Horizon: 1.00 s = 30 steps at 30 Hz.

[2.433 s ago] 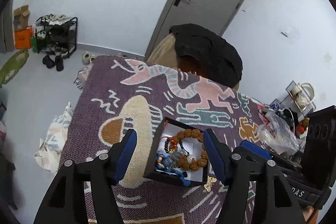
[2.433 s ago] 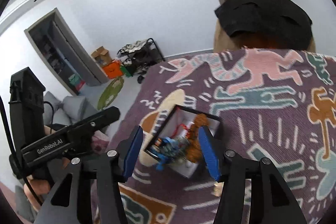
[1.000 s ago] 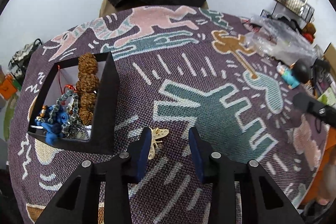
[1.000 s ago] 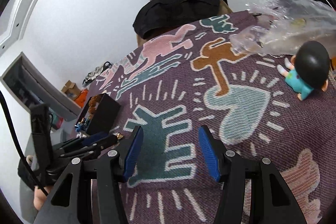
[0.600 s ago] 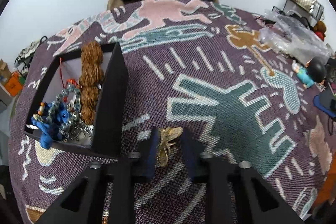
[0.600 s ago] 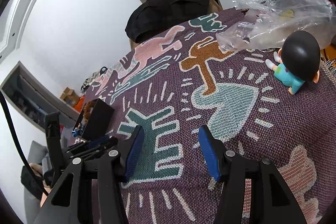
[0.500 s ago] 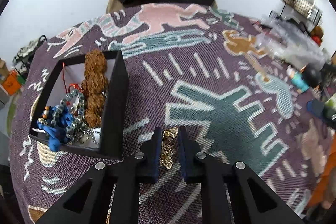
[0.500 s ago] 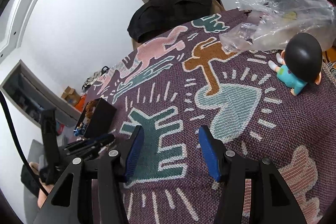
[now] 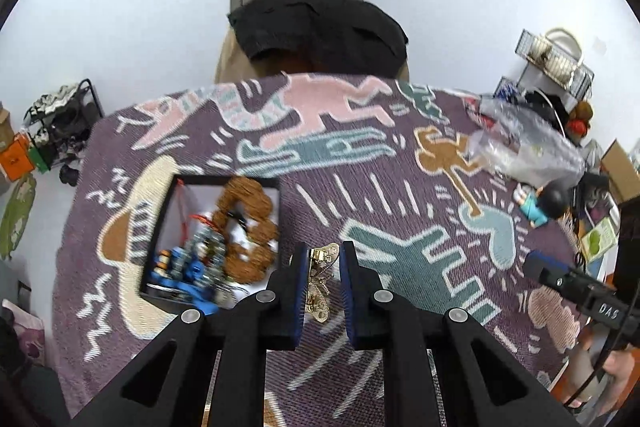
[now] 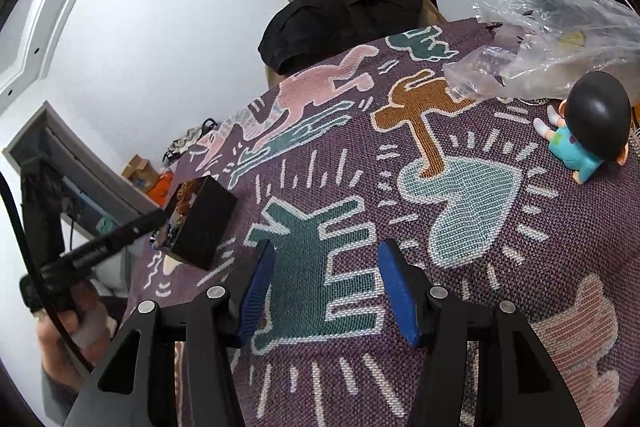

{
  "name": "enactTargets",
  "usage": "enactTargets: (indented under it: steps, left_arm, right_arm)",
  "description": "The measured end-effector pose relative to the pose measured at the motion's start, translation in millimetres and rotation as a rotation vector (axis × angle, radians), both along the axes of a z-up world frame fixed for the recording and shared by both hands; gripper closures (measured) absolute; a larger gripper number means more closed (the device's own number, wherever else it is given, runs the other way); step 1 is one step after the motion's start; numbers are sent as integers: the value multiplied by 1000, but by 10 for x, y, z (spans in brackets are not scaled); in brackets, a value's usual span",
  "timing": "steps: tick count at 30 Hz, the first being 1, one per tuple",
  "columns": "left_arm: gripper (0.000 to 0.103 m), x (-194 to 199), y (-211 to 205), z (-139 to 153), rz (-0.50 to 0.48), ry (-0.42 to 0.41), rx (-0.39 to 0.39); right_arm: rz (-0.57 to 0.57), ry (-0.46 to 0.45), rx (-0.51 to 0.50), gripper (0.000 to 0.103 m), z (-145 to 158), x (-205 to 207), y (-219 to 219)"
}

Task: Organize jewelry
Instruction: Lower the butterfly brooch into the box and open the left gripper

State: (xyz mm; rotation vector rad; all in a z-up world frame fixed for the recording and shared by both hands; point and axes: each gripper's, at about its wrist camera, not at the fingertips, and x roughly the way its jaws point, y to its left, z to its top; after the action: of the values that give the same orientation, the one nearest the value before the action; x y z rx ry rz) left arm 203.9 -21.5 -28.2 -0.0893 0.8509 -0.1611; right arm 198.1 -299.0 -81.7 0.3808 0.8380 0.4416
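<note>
My left gripper [image 9: 323, 263] is shut on a gold butterfly-shaped brooch [image 9: 320, 279] and holds it above the patterned cloth [image 9: 360, 187], just right of the black jewelry box [image 9: 160, 227]. The box holds brown bead bracelets [image 9: 248, 223], a metal chain and a blue charm [image 9: 192, 273]. The box also shows at the left of the right wrist view [image 10: 204, 223]. My right gripper [image 10: 326, 267] is open and empty over the teal figure on the cloth.
A clear plastic bag [image 9: 524, 147] and a small doll figure [image 9: 544, 203] lie at the table's right; both also show in the right wrist view, the bag [image 10: 552, 43] and the doll [image 10: 588, 131]. A chair with a black garment [image 9: 320, 27] stands behind the table.
My left gripper has closed on the gold brooch and lifted it off the cloth, rising beside the box. My right gripper stays open and nearly still.
</note>
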Motion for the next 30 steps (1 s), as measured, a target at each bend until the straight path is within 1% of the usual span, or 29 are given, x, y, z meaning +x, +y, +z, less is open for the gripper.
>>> enactTargets:
  steps: [8, 10, 12, 13, 14, 16, 17, 20, 22, 30]
  left_arm:
    - [86, 9, 346, 171, 66, -52, -18]
    - [83, -3, 441, 223, 79, -84, -49]
    - [59, -2, 532, 240, 105, -81, -72]
    - [33, -15, 594, 248, 125, -89, -89]
    - [19, -50, 652, 262, 145, -113, -105]
    - [18, -123, 746, 289, 171, -157, -122]
    - [18, -149, 783, 293, 178, -161, -122]
    - [18, -209, 877, 276, 190, -152, -120]
    - [18, -256, 923, 266, 204, -149, -103]
    - [18, -525, 962, 275, 210, -177, -73]
  right_arm:
    - [1, 3, 1, 48, -7, -4, 24]
    - [4, 2, 0, 48, -2, -9, 39]
    - [7, 1, -2, 48, 4, -15, 50]
    - [10, 0, -2, 48, 10, -20, 63]
    - [13, -2, -3, 48, 15, -24, 74]
    - [19, -5, -6, 48, 29, -34, 95]
    - [22, -7, -7, 48, 34, -38, 105]
    - [29, -10, -11, 47, 51, -58, 141]
    - [35, -15, -13, 48, 68, -76, 171]
    - [57, -56, -40, 47, 210, -183, 283]
